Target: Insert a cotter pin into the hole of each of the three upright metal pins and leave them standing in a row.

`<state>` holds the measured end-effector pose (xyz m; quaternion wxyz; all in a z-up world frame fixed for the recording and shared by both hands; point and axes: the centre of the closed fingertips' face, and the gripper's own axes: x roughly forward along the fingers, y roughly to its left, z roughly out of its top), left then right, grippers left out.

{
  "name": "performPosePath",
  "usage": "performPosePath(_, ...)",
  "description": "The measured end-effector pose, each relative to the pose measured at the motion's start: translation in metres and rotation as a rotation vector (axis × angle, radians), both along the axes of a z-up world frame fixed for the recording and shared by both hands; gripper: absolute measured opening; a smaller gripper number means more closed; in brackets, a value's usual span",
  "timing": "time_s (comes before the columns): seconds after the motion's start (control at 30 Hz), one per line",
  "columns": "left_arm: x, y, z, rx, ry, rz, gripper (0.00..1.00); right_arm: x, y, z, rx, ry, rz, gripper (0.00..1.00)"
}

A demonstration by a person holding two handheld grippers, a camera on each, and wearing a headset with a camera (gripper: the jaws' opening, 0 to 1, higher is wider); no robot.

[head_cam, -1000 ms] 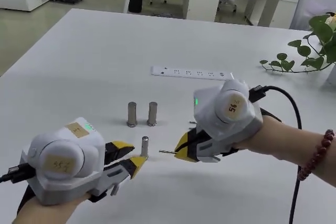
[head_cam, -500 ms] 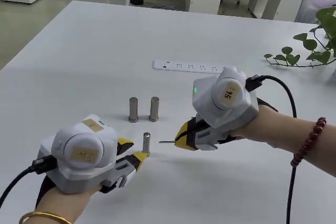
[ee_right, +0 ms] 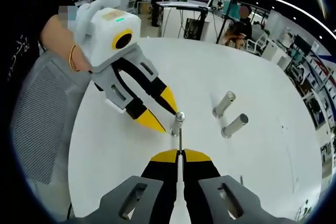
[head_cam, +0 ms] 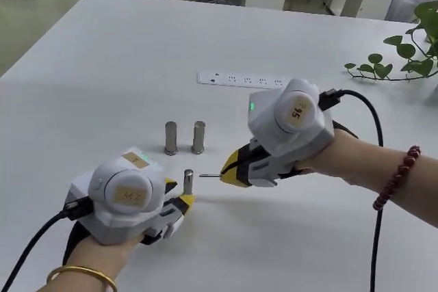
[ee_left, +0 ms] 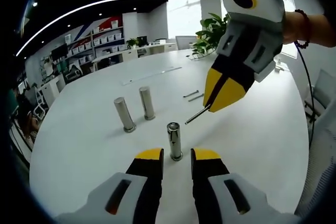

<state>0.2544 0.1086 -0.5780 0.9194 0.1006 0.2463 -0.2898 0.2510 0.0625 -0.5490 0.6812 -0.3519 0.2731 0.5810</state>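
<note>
Left hand-held gripper (head_cam: 179,195): jaws spread, flanking the foot of the near pin (head_cam: 188,181).
Rear pins (head_cam: 171,137): 2 upright side by side on the tabletop (head_cam: 102,66); seemingly bare, though too small to be sure.
Near pin: upright, nothing through it.
Cotter pin (head_cam: 209,176): level, tip just short of the near pin.
Right hand-held gripper (head_cam: 228,170): pinching the cotter pin.
Progress: likely 0 of 3 inserted; 3 left.

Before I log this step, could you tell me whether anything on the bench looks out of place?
Nothing is spilled or damaged. All three stand upright, but the near pin stands apart from the other two pins, out of their row, by the left gripper.
</note>
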Motion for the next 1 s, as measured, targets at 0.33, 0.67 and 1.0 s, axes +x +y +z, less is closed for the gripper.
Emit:
performPosePath(0.33,0.007,-0.004,-0.004,0.001,0.004,0.007,0.15,-0.001,0.006,0.002,0.031,0.01,-0.004,0.0)
performPosePath(0.67,0.011,-0.003,-0.007,0.007,0.009,0.009,0.09,-0.002,0.01,0.003,0.053,0.017,-0.005,0.0)
performPosePath(1.0,0.012,-0.004,-0.008,0.008,0.005,0.005,0.07,-0.001,0.01,0.001,0.058,0.028,-0.008,0.0)
